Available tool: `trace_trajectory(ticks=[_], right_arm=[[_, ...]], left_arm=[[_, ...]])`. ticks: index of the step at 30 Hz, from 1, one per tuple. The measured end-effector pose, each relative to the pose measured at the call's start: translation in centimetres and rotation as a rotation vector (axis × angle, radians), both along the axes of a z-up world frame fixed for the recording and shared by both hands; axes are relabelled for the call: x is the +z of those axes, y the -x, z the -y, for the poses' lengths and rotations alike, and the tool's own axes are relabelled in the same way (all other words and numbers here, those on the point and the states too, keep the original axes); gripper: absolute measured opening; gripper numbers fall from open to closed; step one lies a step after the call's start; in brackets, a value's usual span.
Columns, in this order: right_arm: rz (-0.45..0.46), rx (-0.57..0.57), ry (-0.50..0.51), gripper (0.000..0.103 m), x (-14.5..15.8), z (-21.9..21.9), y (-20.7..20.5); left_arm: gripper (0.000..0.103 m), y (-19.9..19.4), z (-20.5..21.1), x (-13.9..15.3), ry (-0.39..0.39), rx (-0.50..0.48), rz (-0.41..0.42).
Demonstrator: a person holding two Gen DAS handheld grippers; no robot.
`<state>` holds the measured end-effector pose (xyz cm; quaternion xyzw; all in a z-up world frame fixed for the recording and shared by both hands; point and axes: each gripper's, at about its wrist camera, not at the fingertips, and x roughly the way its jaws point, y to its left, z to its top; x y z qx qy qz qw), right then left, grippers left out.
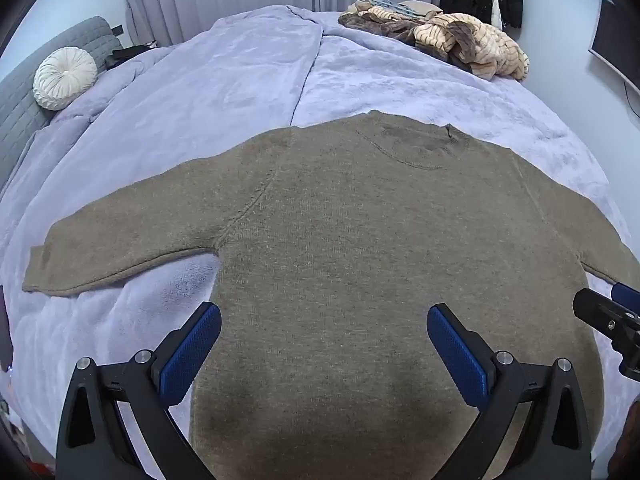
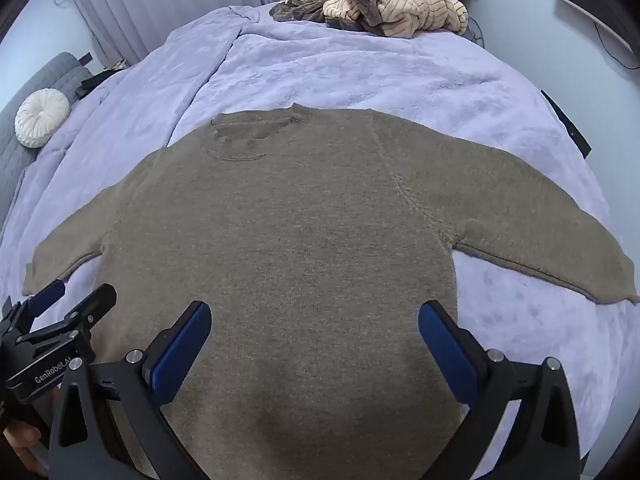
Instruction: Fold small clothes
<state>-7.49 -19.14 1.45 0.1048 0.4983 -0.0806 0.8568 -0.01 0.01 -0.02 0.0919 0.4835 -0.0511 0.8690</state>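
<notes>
Your left gripper (image 1: pixel 324 344) hangs tilted steeply downward over the lower body of the brown sweater (image 1: pixel 340 240), its blue-padded jaws spread wide with nothing between them but the knit below. Your right gripper (image 2: pixel 314 342) is angled down the same way beside it, jaws equally wide and empty, over the sweater's right half near the hem. The two tools sit side by side: the right one's tip shows at the right edge of the left wrist view, and the left one's black body shows at the lower left of the right wrist view. The sweater lies flat and face up on the lavender blanket (image 1: pixel 200 92), both sleeves stretched outward, collar pointing away from you. A heap of striped cream clothes (image 2: pixel 392 8) rests at the bed's far end, well apart from the sweater, and a round white cushion (image 1: pixel 64 78) sits at far left.
</notes>
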Motion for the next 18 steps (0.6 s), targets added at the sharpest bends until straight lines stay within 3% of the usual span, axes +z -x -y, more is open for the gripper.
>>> trace_trajectory(ticks=[7, 9, 18], right_arm=[[0.004, 0.006, 0.012, 0.103, -0.3, 0.4, -0.3], [0.0, 0.0, 0.011, 0.103, -0.3, 0.5, -0.2], [-0.007, -0.01, 0.027, 0.103, -0.2, 0.9, -0.2]], left_arm=[[0.103, 1.9, -0.3, -0.6, 0.095, 0.04, -0.007], [0.103, 0.7, 0.0, -0.5, 0.092, 0.042, -0.061], [0.103, 0.3, -0.6, -0.6, 0.116, 0.039, -0.067]])
